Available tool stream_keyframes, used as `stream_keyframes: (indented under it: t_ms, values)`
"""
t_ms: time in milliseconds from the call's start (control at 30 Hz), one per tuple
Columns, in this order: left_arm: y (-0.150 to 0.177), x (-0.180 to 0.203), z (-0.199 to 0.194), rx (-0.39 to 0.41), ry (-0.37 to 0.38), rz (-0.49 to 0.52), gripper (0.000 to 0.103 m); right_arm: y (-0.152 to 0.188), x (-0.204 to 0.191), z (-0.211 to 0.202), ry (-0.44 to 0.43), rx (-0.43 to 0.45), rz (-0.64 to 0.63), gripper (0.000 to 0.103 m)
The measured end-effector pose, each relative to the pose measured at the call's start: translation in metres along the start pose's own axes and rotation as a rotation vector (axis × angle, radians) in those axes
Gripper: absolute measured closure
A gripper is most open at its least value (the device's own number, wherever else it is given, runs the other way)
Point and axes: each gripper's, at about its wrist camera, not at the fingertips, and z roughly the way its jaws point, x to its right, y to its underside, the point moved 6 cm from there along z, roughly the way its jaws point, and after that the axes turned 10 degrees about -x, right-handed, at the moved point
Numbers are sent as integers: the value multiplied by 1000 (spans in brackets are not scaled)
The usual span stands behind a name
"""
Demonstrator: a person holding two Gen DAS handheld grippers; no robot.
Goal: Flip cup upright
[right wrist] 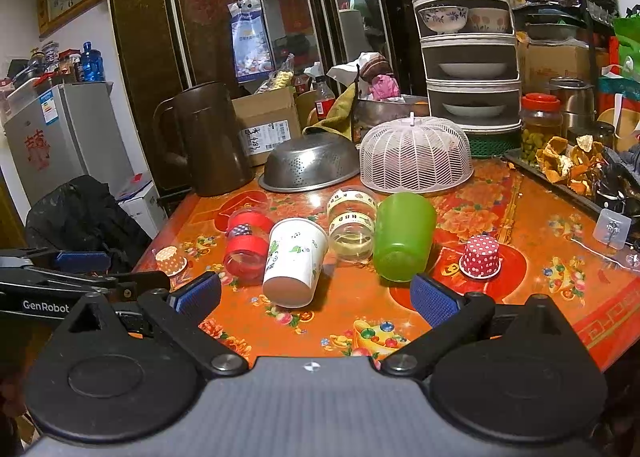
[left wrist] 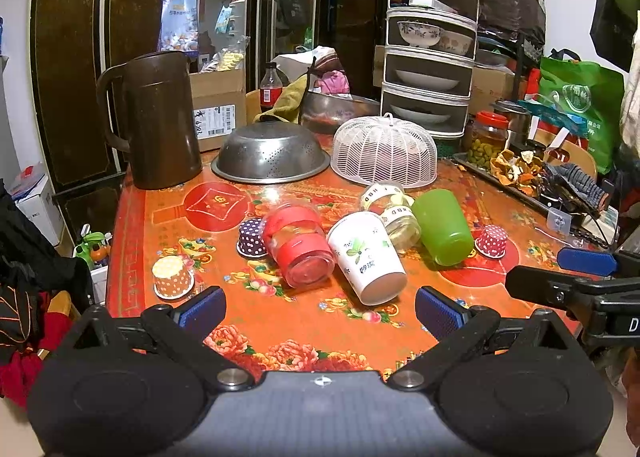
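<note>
Several cups lie on their sides on the orange table [left wrist: 304, 321]: a red-banded clear cup [left wrist: 298, 243] [right wrist: 246, 247], a white paper cup [left wrist: 366, 257] [right wrist: 294, 261], a clear taped jar [left wrist: 394, 215] [right wrist: 352, 227] and a green cup [left wrist: 442, 227] [right wrist: 404, 241]. Small paper cups stand mouth down: orange [left wrist: 172, 277] [right wrist: 171, 260], purple [left wrist: 251, 237], red dotted [left wrist: 492, 241] [right wrist: 481, 257]. My left gripper [left wrist: 320, 311] is open and empty, just short of the white cup. My right gripper [right wrist: 316, 297] is open and empty, near the white and green cups.
A brown jug [left wrist: 160, 121], an upturned steel colander [left wrist: 270, 157] and a white mesh food cover [left wrist: 384, 151] stand behind the cups. A tiered dish rack [left wrist: 430, 37] and a pickle jar [left wrist: 486, 139] are at the back right. A tray of peels [left wrist: 516, 169] lies right.
</note>
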Motion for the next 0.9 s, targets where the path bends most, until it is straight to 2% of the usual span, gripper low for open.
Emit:
stream_keyframes:
  t_ms: [900]
  values:
    - [0,-4,1,-13,11,-20,1,1,-1,2,-19,-6,-2,1]
